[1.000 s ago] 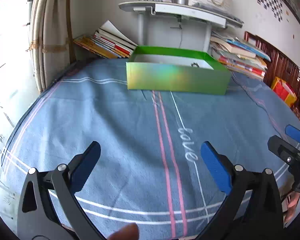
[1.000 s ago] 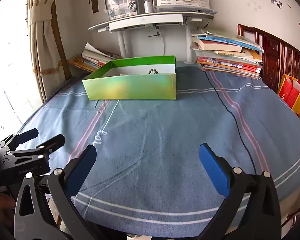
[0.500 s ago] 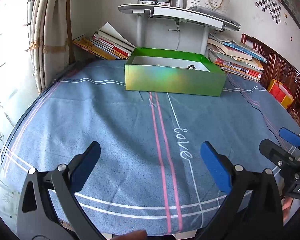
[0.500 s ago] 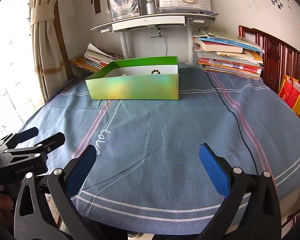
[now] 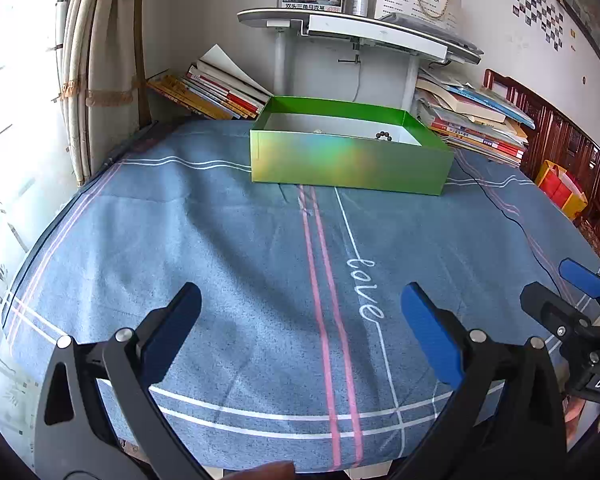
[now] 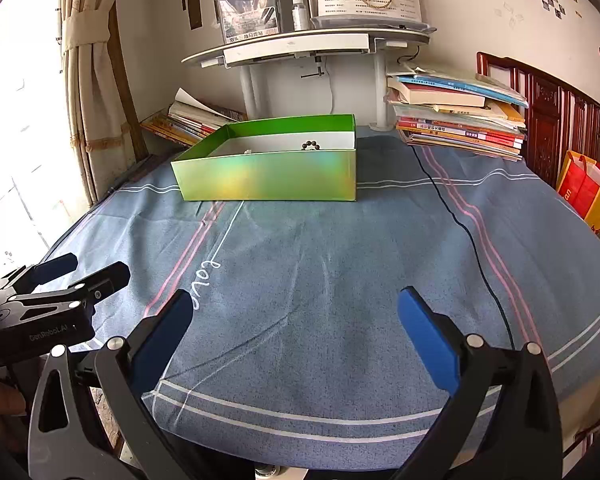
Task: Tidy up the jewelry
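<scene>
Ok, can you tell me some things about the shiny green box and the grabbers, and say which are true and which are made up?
1. The dark bead bracelet lies inside the shiny green cardboard box. True.
2. The left gripper clamps the bracelet. False: its jaws are open and empty.
3. The right gripper is open. True.
4. The box stands on a red cloth. False: the striped cloth is blue.

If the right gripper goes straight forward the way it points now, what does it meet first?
Probably the blue cloth of the table, since the right gripper, open, points slightly down at it. Kept level, it would likely reach the green box beyond; depth is unclear.
</scene>
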### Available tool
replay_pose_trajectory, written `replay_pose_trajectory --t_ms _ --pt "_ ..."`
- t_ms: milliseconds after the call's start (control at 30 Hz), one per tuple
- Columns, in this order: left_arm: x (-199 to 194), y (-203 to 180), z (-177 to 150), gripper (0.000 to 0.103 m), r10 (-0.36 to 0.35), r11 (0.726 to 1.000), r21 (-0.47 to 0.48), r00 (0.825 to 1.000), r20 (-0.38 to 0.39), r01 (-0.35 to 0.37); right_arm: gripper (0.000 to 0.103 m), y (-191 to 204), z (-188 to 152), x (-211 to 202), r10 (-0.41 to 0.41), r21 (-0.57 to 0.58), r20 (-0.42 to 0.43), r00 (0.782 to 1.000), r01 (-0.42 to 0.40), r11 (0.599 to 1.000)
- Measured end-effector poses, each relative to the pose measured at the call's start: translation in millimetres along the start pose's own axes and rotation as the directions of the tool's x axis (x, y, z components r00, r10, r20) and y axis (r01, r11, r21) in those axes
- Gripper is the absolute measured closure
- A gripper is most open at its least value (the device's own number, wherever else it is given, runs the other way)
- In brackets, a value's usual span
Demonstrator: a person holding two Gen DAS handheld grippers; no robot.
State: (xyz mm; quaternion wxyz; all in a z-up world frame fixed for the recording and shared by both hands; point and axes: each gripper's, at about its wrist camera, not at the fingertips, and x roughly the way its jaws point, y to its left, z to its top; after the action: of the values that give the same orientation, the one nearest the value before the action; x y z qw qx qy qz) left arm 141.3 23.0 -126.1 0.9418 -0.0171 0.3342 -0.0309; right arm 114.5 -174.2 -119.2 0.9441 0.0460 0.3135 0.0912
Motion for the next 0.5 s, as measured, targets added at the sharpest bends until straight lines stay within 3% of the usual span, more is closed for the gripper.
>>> replay_pose_trajectory --t_ms 500 --pt "1.8 -2.4 0.0 0.004 -0.004 1.0 0.006 1.0 -0.007 0.004 0.003 -3.7 -0.6 1.1 -0.002 0.007 -0.005 1.0 0.002 1.0"
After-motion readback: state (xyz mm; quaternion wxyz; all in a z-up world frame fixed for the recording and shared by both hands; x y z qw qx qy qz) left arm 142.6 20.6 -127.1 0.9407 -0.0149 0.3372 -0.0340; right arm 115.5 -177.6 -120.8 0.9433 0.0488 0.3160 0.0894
